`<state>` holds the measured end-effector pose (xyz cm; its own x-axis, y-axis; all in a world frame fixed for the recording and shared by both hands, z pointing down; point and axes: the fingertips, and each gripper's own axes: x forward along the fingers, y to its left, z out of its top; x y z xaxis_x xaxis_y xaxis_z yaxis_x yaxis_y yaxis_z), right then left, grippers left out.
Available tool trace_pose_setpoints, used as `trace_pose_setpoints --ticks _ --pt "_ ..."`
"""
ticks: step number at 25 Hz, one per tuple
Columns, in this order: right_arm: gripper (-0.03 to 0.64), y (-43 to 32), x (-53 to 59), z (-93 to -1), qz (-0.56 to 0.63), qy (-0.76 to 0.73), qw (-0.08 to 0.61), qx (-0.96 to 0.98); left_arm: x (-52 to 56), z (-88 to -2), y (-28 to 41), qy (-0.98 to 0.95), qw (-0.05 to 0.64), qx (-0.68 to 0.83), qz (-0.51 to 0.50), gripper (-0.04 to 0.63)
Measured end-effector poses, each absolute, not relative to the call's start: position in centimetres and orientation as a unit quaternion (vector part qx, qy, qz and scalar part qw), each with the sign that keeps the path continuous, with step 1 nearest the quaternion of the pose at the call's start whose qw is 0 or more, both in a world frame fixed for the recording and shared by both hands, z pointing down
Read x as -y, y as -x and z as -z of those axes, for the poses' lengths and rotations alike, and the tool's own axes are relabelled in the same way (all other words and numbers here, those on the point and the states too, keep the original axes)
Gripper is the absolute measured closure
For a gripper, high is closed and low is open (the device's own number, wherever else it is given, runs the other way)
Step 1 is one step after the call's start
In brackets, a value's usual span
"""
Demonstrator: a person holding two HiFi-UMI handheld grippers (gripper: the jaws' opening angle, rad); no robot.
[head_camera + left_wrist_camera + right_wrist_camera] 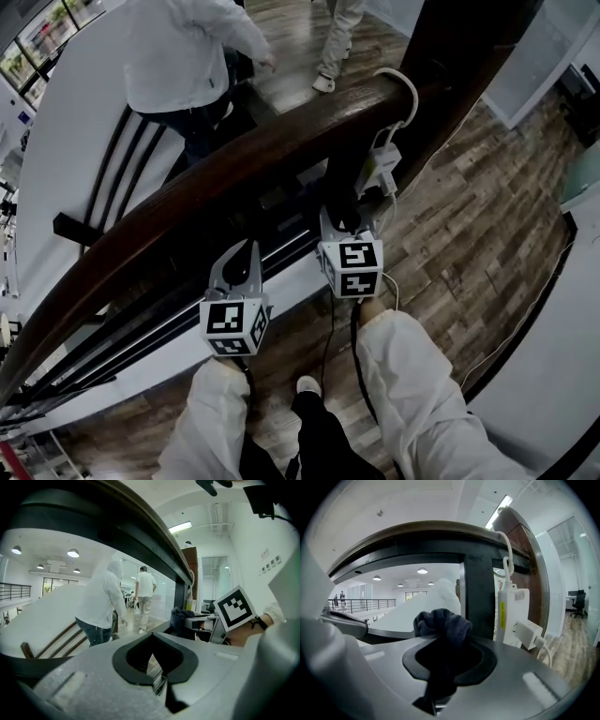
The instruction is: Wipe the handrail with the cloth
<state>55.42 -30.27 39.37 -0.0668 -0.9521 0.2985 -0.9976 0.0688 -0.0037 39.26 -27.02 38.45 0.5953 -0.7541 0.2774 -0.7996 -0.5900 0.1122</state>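
1. Right gripper (pixel 440 677), just under the handrail (pixel 234 159): jaws clamped on the dark cloth (pixel 442 623), which bunches above them and appears clear of the handrail.
2. Left gripper (pixel 157 679), also below the handrail: jaws closed together, nothing between.
3. Cloth looks soft, light and floppy; probably best held by a bunched fold, leaving a loose pad for the handrail's top.

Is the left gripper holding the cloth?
No, the dark cloth is pinched in the right gripper, and the left gripper holds nothing.
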Motion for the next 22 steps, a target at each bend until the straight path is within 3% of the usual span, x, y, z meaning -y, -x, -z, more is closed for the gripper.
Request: trace_pose_setpoints --ticks 12,22 --pt "0.549 -56.8 30.2 -39.6 -0.117 -0.682 0.108 0.714 26.0 -38.7 -39.2 -0.887 0.119 0.435 -0.098 0.596" --pt "0.549 -53.6 27.5 -37.8 -0.105 -0.681 0.098 0.718 25.0 -37.4 -35.8 -0.881 0.115 0.451 -0.087 0.595"
